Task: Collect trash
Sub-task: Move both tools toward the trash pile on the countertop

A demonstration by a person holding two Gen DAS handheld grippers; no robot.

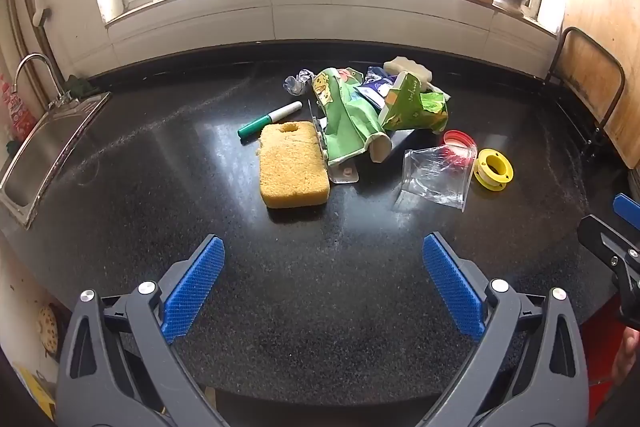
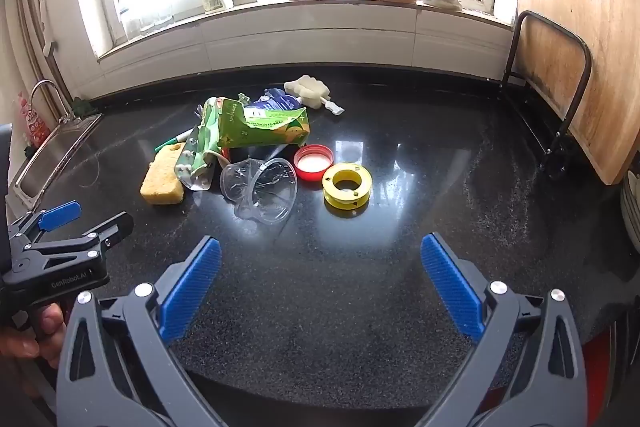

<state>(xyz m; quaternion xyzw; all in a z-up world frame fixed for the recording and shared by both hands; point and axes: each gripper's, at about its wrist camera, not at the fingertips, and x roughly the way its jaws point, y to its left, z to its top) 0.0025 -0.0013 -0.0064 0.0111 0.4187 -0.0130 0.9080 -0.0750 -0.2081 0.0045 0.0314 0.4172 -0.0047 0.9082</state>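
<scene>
A heap of trash lies mid-counter: a yellow sponge, green wrappers, a crushed clear plastic cup, a red lid, a yellow spool, a green marker and a white sponge. My left gripper is open and empty, well short of the sponge. My right gripper is open and empty, short of the cup and spool.
The black counter has a steel sink at the far left and a rack with a wooden board at the right. Jars and bottles stand on the window sill. Each gripper shows at the other view's edge.
</scene>
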